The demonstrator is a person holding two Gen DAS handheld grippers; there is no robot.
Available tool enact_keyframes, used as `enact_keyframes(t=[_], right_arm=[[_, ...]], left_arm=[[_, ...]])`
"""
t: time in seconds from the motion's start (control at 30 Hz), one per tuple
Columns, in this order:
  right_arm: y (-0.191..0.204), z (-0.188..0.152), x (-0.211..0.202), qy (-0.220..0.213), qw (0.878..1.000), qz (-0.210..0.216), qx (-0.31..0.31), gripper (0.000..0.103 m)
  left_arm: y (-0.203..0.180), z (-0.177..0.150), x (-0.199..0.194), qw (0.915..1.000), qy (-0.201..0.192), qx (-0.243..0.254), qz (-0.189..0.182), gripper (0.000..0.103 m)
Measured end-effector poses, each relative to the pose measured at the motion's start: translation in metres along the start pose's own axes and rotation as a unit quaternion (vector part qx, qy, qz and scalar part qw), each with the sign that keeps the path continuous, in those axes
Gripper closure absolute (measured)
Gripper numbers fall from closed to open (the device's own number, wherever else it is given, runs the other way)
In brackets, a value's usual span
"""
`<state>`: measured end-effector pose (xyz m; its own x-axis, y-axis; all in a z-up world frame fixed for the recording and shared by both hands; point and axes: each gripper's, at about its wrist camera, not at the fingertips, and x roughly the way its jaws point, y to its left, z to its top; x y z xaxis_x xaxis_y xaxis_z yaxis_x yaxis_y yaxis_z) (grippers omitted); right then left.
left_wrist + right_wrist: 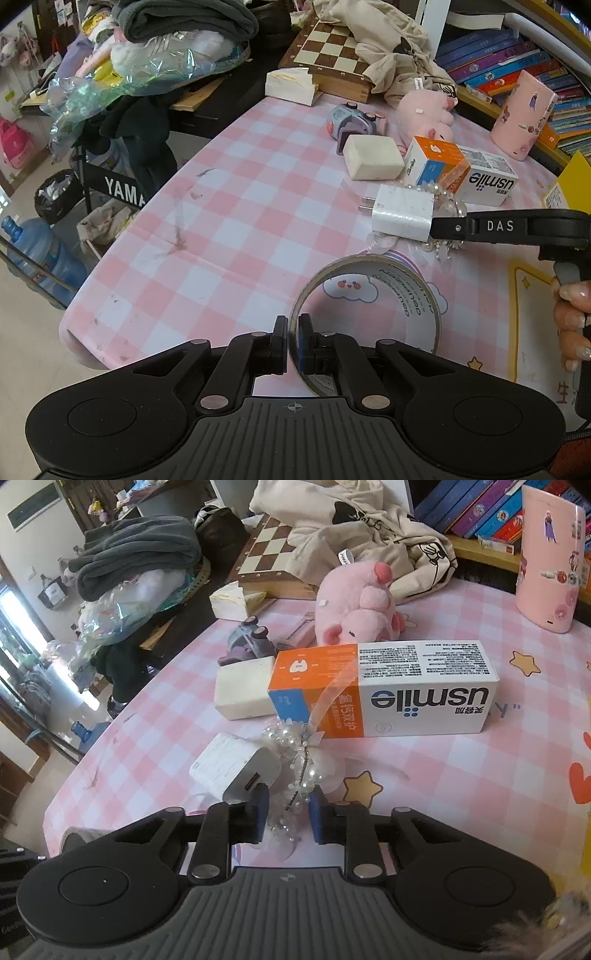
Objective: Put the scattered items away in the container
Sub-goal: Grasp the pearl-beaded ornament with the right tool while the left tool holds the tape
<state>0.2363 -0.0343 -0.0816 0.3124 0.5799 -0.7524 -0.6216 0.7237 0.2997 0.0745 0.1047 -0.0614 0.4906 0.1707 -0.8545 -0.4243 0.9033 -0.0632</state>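
**Pick-up stage: both grippers loaded, container out of view**

Left gripper (293,341): jaws clamped on the wall of the tape roll (364,299), held above the checked tablecloth (229,221). Right gripper (286,818): blue pads closed in on the beaded hair ornament (301,764), which lies just beside the white charger (232,766) and against the toothpaste box (384,690).

Judged step: grasping. Next move calls for carrying both items to the container, which neither view shows.

Only the left view shows the tape grip; only the right view shows the ornament between the pads.
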Motion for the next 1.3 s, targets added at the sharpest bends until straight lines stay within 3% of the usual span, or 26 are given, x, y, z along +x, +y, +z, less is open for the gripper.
enact_keyframes(t=[0.33, 0.7, 1.3], right_arm=[[0.002, -0.007, -0.033, -0.019, 0.999, 0.026, -0.005, 0.088], [0.026, -0.009, -0.099, -0.135, 0.989, 0.028, -0.056, 0.088], [0.054, -0.05, -0.118, -0.108, 0.992, -0.02, -0.057, 0.088]], left_arm=[[0.002, -0.002, 0.0, 0.9998, -0.002, -0.01, -0.02, 0.1], [0.0, 0.001, -0.021, 0.9971, -0.044, -0.018, -0.059, 0.1], [0.017, -0.012, -0.043, 0.9917, -0.076, -0.011, -0.104, 0.1]])
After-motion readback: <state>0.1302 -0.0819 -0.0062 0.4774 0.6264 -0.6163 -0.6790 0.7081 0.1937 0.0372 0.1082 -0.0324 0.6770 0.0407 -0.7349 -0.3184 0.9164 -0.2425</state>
